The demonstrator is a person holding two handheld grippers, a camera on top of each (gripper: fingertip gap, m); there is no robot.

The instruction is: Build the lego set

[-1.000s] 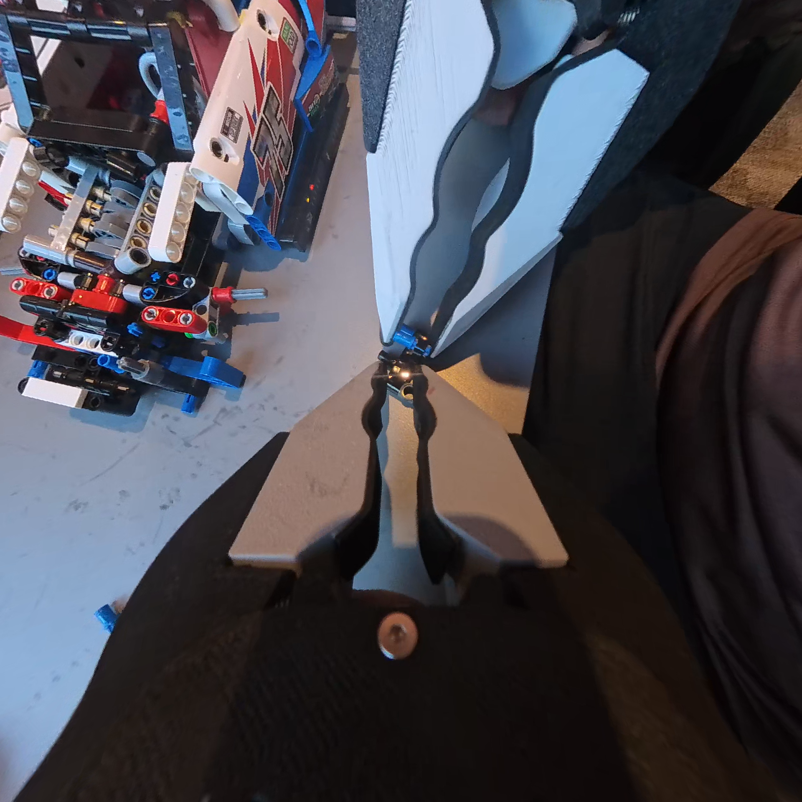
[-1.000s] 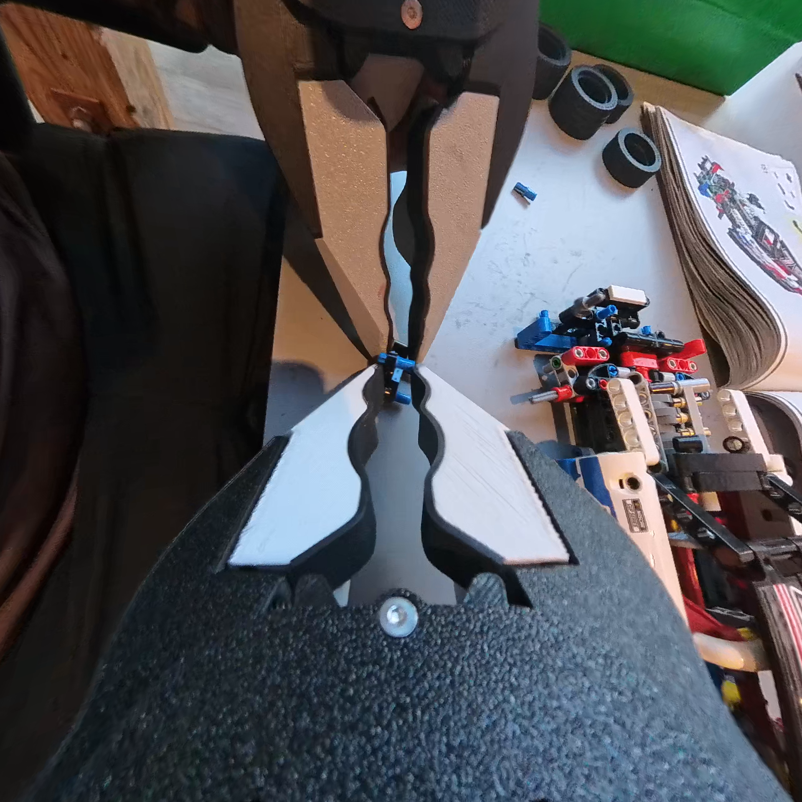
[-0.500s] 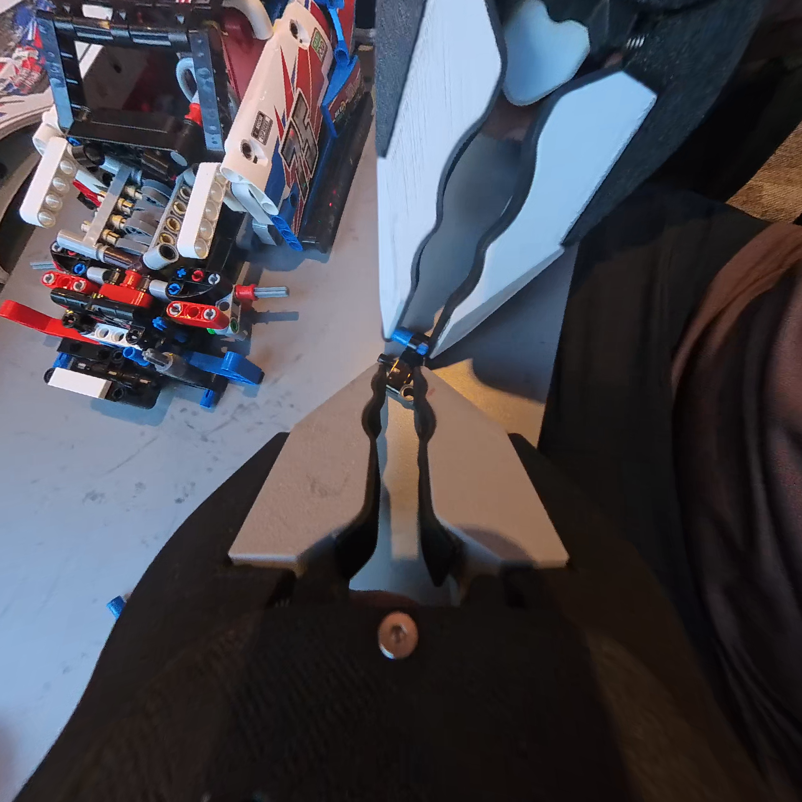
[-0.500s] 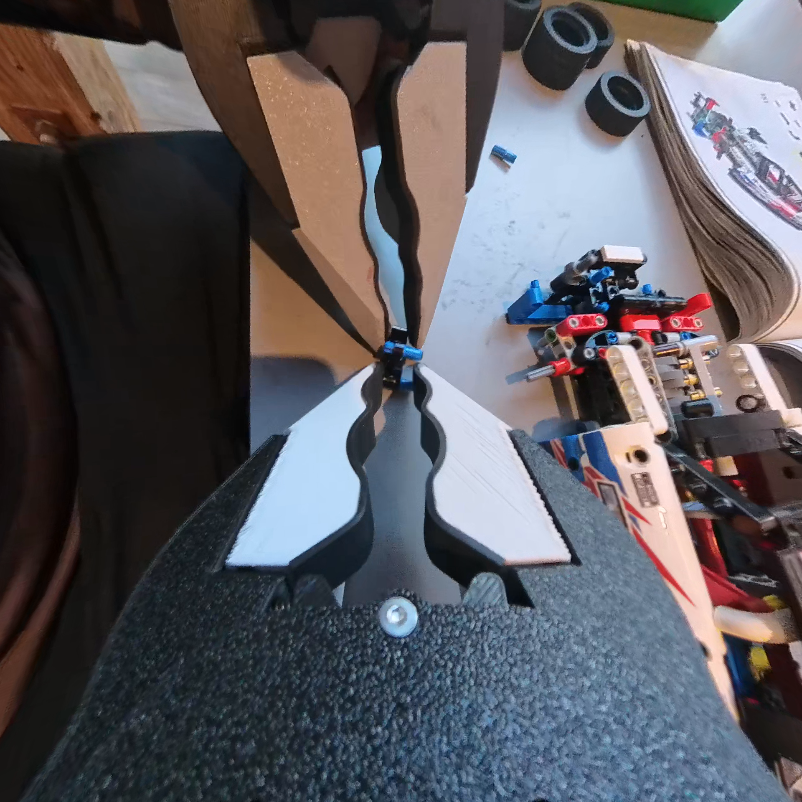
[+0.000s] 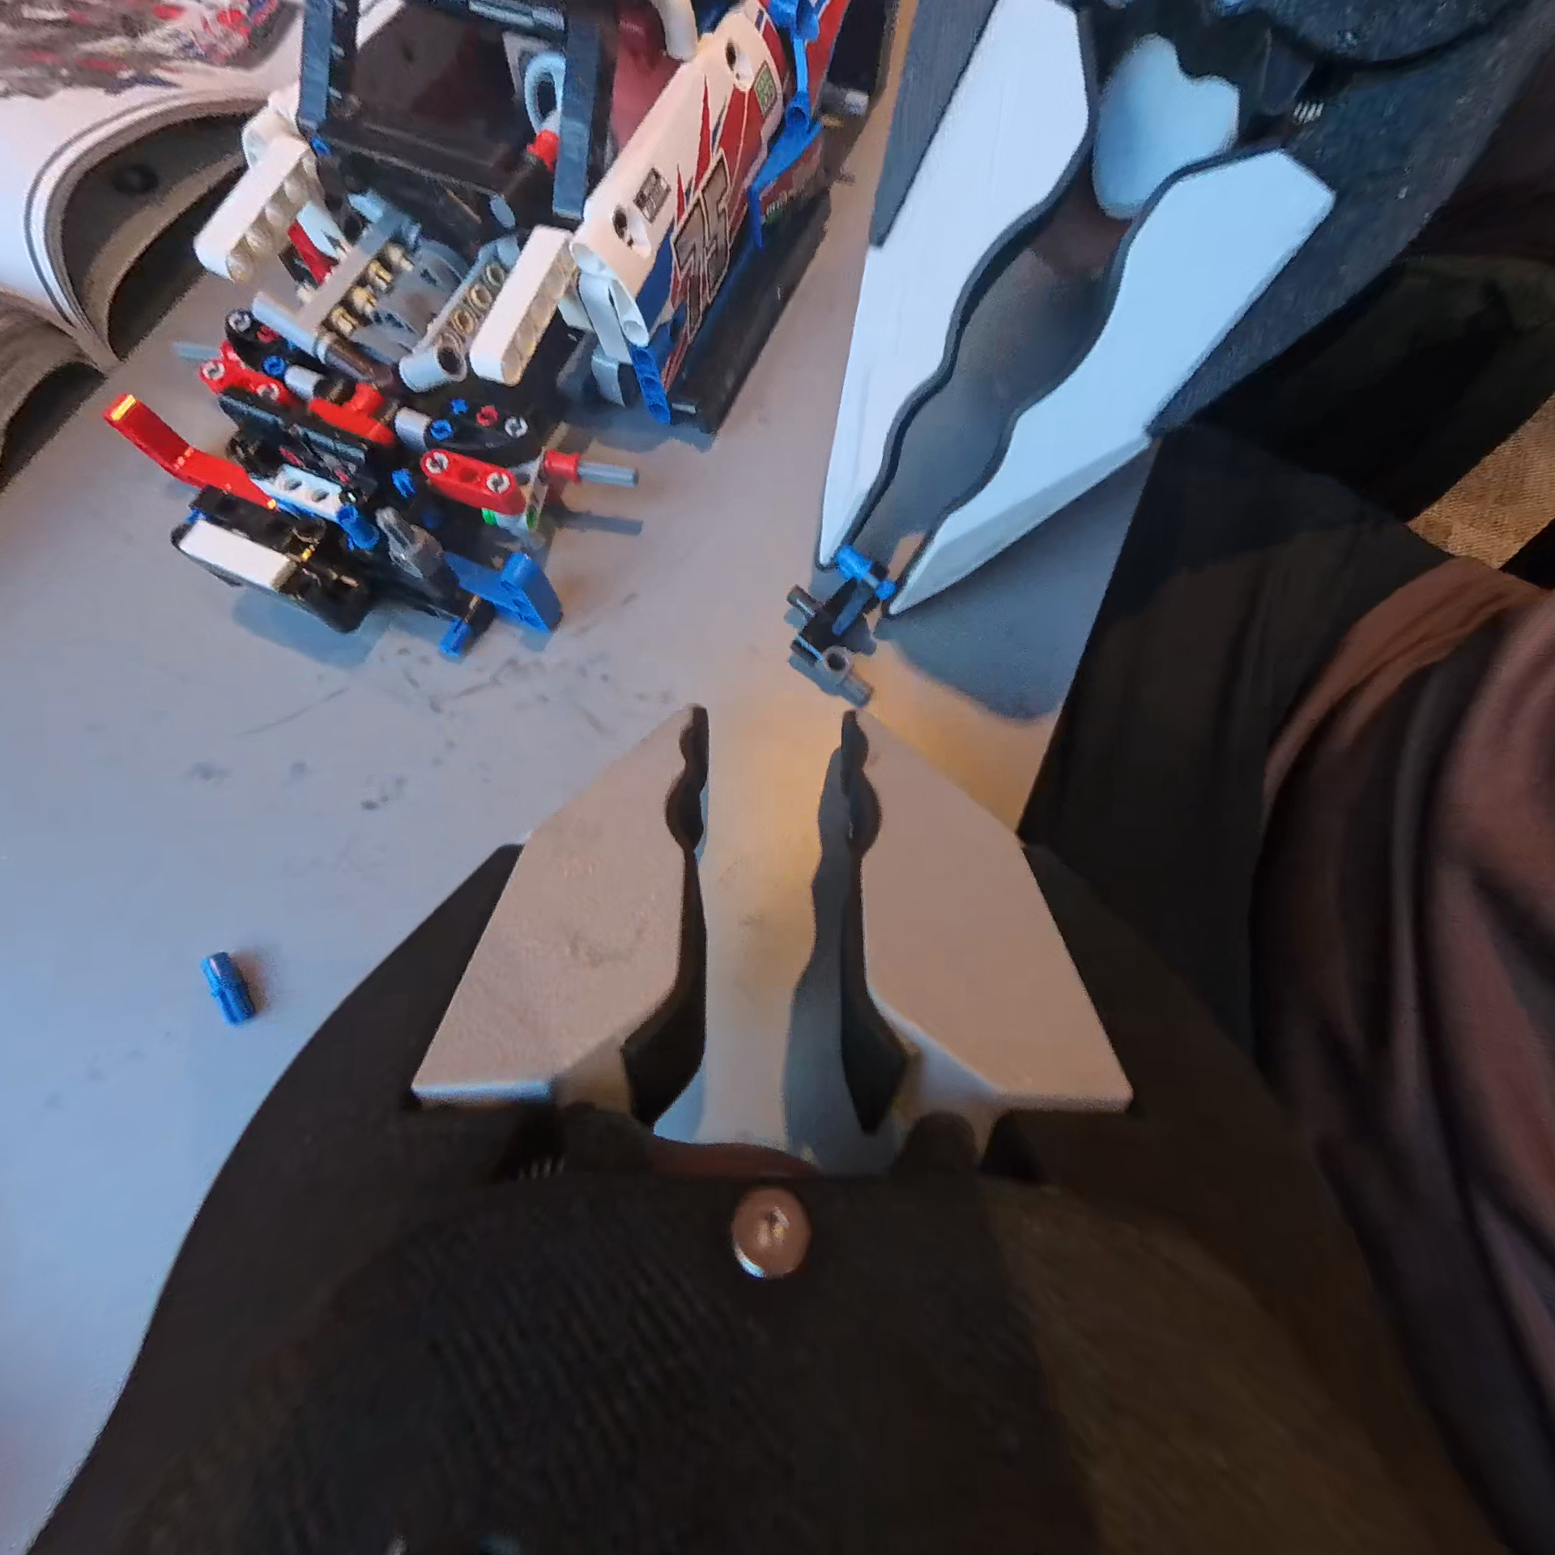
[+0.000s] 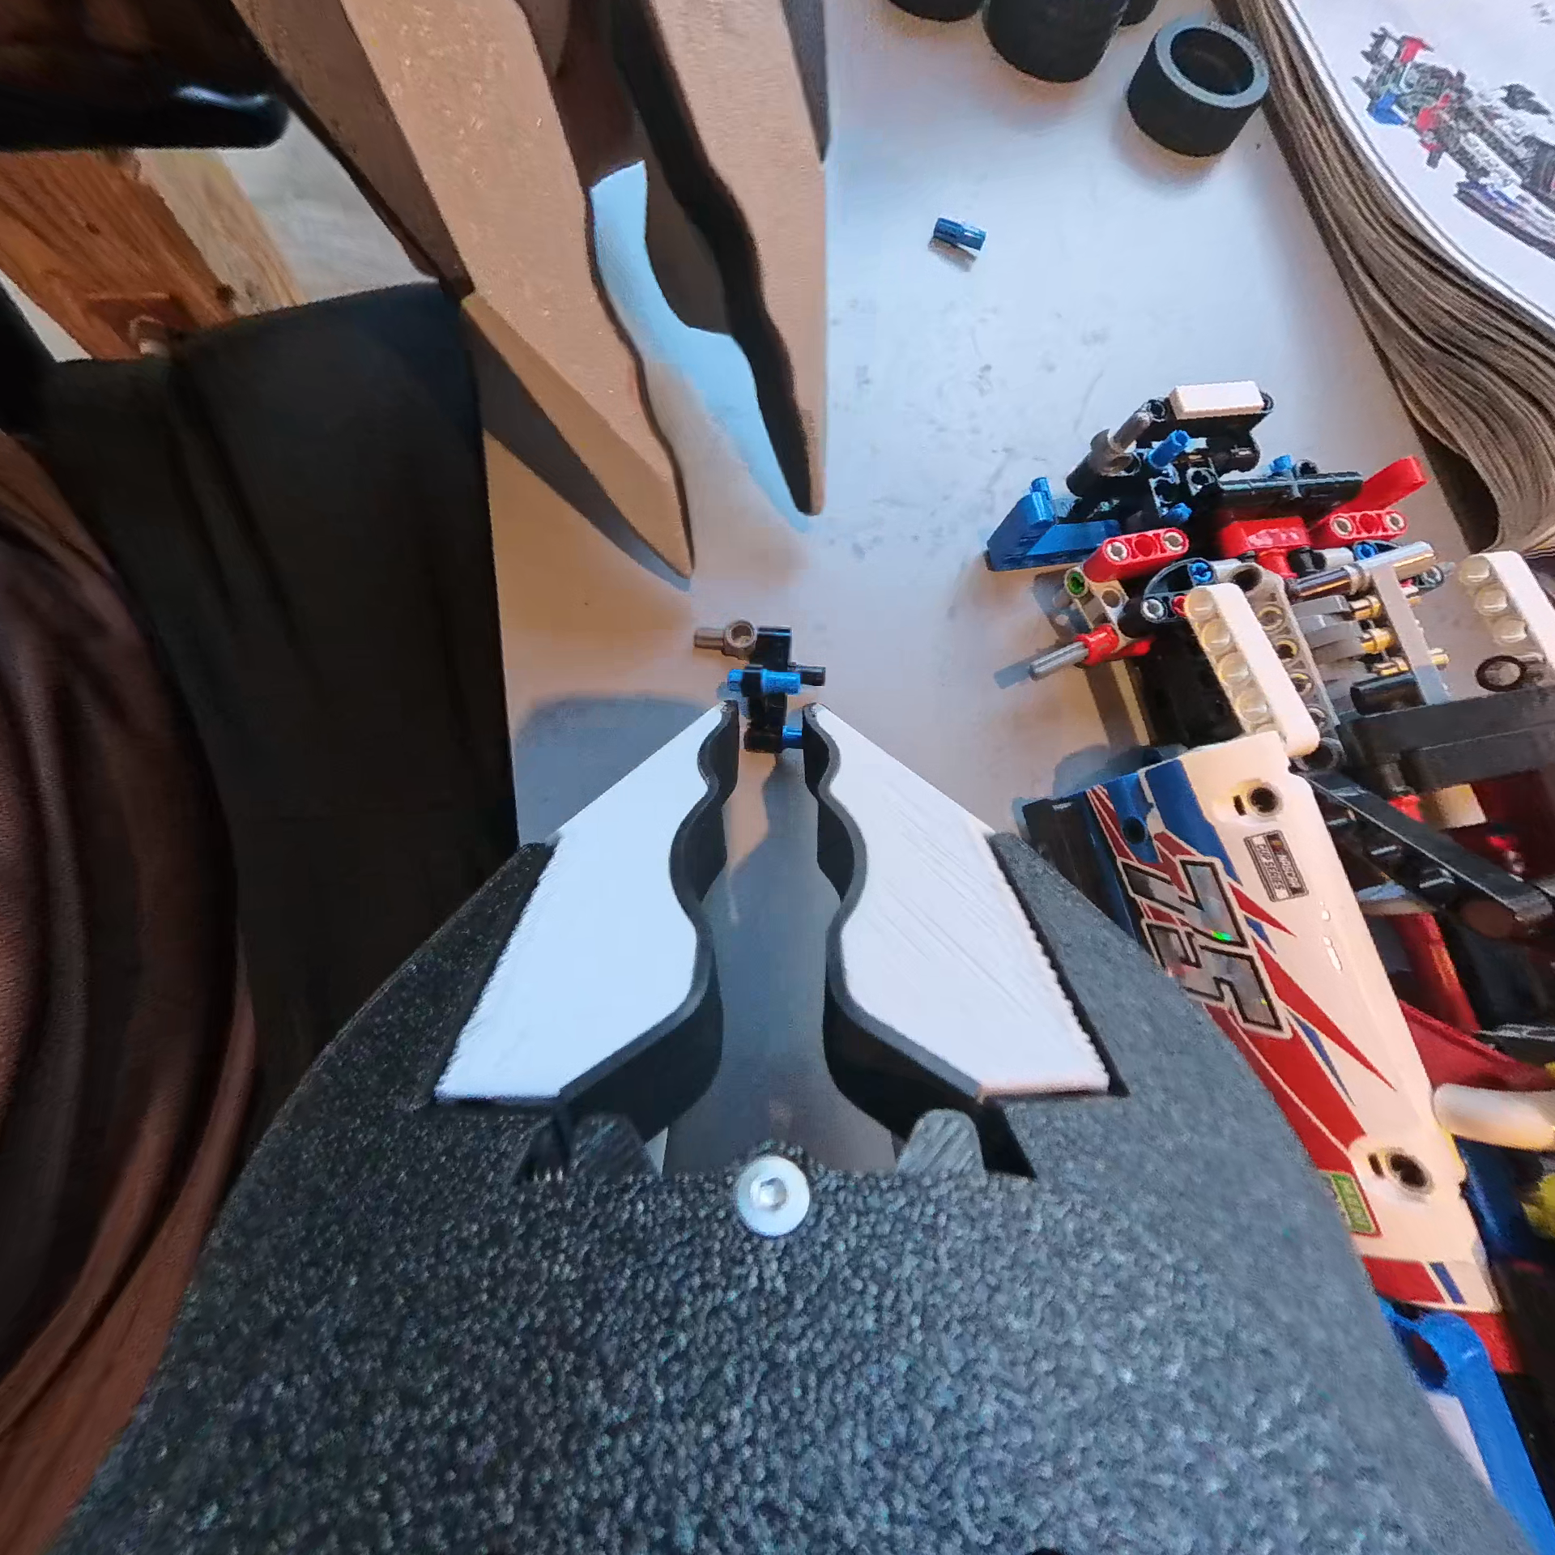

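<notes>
Tongs differ as we see them: our right gripper [image 6: 764,722] pinches the small black-and-blue lego piece [image 6: 767,686] near the desk [image 5: 252,799] edge, while our left gripper [image 5: 770,728] gapes empty just beside it.

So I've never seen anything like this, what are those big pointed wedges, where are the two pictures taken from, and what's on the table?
The wedges are the fingers of two hand-held grippers, tools a person squeezes, each carrying a camera that looks along its own fingers. One picture comes from the left hand-held gripper, grey-fingered, open and empty. The other comes from the right hand-held gripper, white-fingered, pinching a small black and blue lego piece by its end. On the white table stand a half-built lego car, a loose blue pin, black tyres and an open instruction booklet.
</notes>
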